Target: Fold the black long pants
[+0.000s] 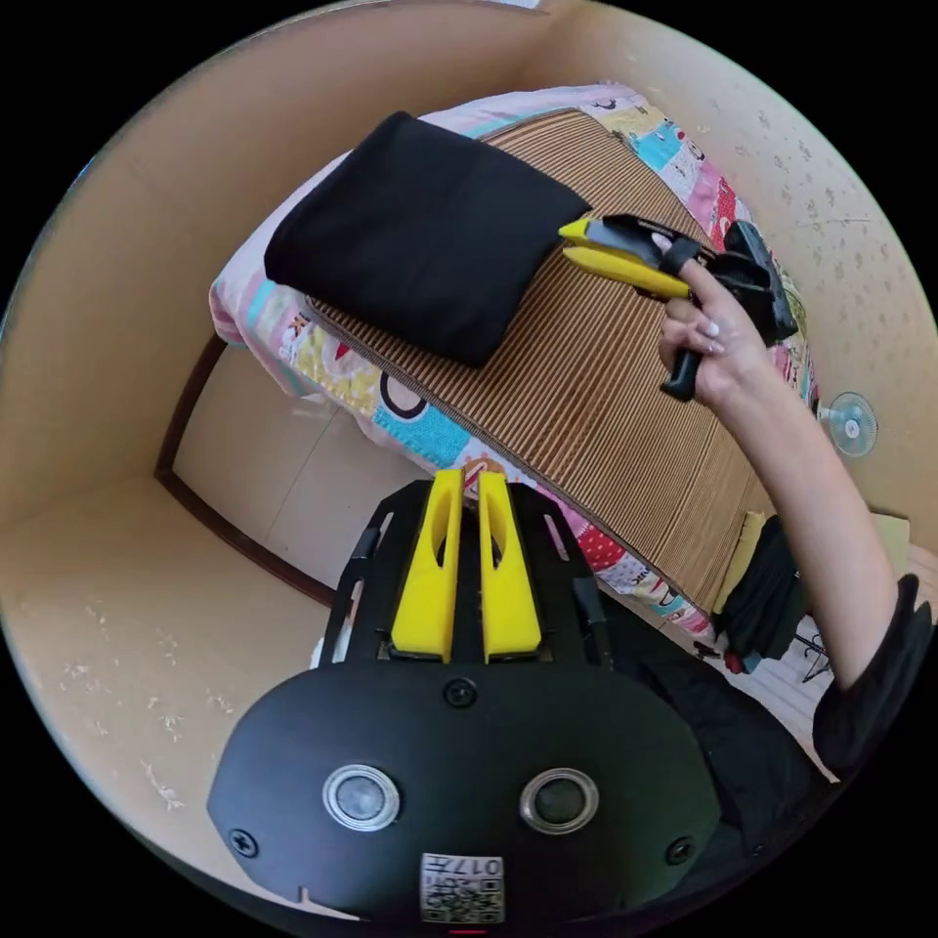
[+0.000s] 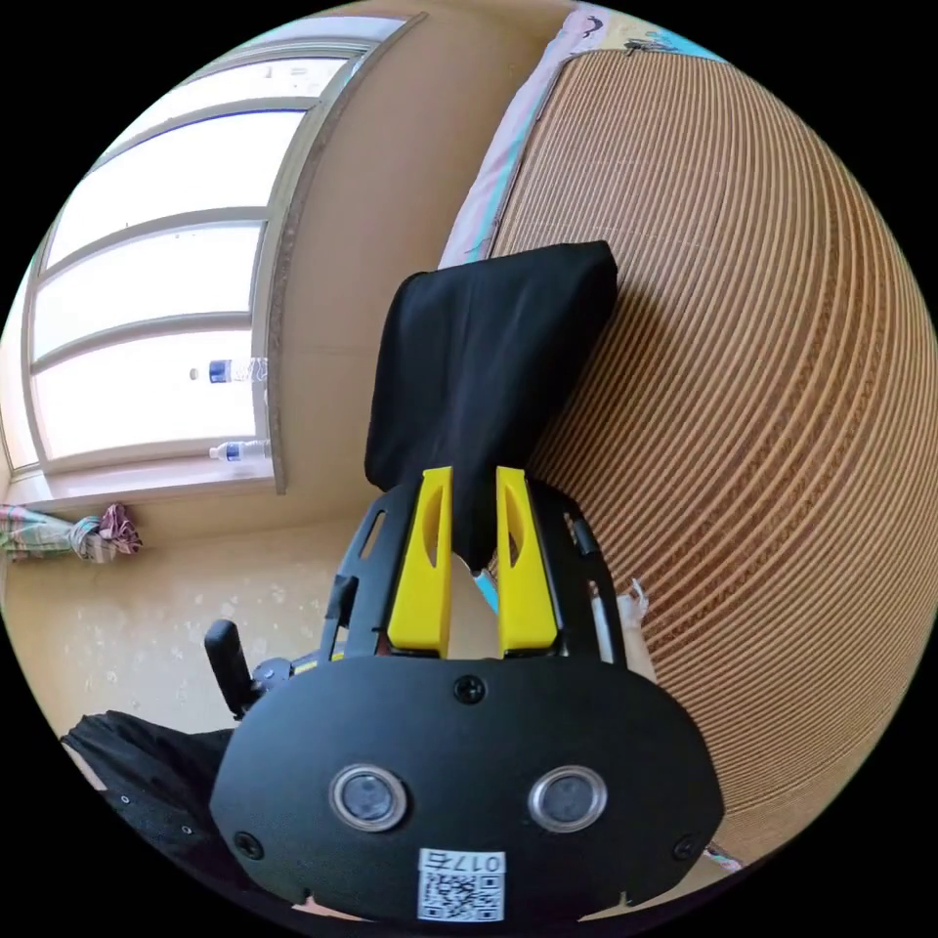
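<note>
Over in the left gripper view, the left gripper (image 1: 469,477) hangs off the edge of the bed, its two yellow jaws nearly together with just a thin slit between them, and nothing in their bite. Beyond it the black long pants (image 1: 420,234) lie folded into a neat thick rectangle on the striped bamboo mat (image 1: 606,391), up near the mat's far corner, with the patchwork quilt (image 1: 420,430) showing along the bed's side. Moving right, a hand (image 1: 708,342) grips the handle of the right gripper (image 1: 572,242), the arm stretched out above the mat, wrist cocked, the yellow jaws pointing at the nearest corner of the pants and standing a small way apart, just beside the cloth; whether they touch it I cannot tell here. A small fan (image 1: 848,422) stands by the wall at far right. Now the right gripper view: a window (image 2: 147,283) with bottles on its sill at left, then the right gripper's jaws parted, a corner of the folded pants reaching down between them, not visibly pinched, and the mat spreading away right.
</note>
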{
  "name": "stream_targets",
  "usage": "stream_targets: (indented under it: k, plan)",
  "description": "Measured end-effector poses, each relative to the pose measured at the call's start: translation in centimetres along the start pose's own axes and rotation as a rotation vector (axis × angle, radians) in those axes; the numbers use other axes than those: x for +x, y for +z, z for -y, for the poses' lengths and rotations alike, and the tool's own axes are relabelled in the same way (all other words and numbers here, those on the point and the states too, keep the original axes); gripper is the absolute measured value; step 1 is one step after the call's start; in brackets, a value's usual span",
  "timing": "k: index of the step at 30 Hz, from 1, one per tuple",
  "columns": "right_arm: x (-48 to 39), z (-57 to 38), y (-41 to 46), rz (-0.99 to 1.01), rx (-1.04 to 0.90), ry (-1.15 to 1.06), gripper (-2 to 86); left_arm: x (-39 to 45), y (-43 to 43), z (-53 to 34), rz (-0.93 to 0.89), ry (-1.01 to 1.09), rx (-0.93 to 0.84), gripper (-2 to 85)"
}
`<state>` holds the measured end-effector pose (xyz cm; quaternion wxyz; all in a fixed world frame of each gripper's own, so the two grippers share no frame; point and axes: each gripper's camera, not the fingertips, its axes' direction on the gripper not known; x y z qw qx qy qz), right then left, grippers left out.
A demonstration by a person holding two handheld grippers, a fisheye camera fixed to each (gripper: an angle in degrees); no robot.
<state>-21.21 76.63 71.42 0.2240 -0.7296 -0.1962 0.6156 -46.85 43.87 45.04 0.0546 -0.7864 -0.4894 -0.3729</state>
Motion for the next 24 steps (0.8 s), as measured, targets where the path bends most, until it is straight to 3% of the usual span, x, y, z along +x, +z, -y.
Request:
stream_targets:
  k: [7, 12, 17, 21, 24]
  plan:
    - [10.0, -15.5, -14.9, -0.322, 0.046, 0.215, 5.8, 14.1, -2.6, -1.7, 0.121, 0.114, 0.075, -0.9]
    - [16.1, -29.5, -32.2, -0.624, 0.259, 0.48, 7.4, 25.1, -3.4, -4.4, 0.135, 0.258, 0.125, -1.0]
    - [16.2, -43.1, -45.4, -0.907, 0.57, 0.738, 9.4, 35.3, -3.0, -7.3, 0.137, 0.408, 0.154, -1.0]
    - [18.5, -51.6, -46.6, -1.016, 0.543, 0.945, 11.8, 42.4, -2.0, -9.9, 0.158, 0.508, 0.17, -1.0]
    - [22.5, -54.7, -42.6, -0.9, 0.398, 1.01, 12.1, 46.2, -1.1, -11.6, 0.167, 0.566, 0.18, -1.0]
